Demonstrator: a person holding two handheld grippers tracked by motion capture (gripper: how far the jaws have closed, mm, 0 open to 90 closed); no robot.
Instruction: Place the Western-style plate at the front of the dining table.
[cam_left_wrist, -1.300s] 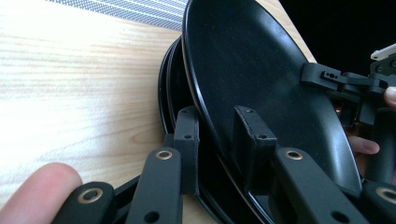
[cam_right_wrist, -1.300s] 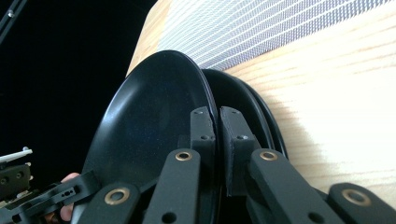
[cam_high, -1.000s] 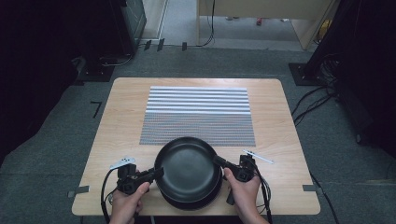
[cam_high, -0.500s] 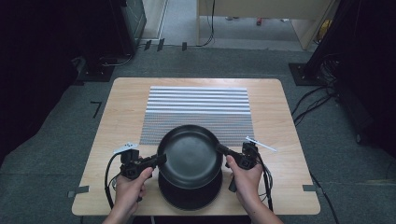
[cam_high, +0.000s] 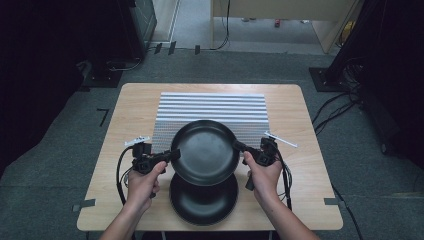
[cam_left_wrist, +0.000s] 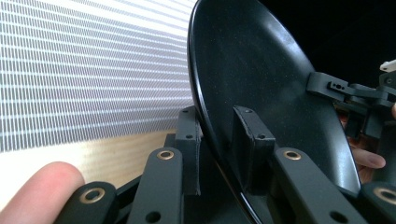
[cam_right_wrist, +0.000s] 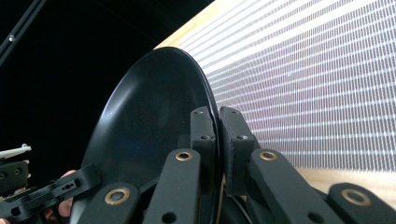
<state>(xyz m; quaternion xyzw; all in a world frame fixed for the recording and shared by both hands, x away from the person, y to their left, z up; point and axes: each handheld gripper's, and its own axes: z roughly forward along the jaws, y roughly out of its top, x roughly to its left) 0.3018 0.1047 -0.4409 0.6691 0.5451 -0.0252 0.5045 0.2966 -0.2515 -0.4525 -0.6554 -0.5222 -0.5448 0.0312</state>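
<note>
Two black plates sit near the table's near edge, midway along it. The lower plate lies flat on the wood. The upper plate is held above it, raised off the lower one, its far part over the near edge of the striped mat.

The left gripper pinches the upper plate's left rim. In the left gripper view, the left gripper has its jaws pressed on the upper plate, one on each face of the rim, with the mat behind. The left hand grips it from below.

The right gripper pinches the opposite rim. In the right gripper view, the right gripper has its jaws clamped tight on the upper plate, the mat beyond. The right hand holds it.

The mat covers the table's middle, reaching toward the far edge.
</note>
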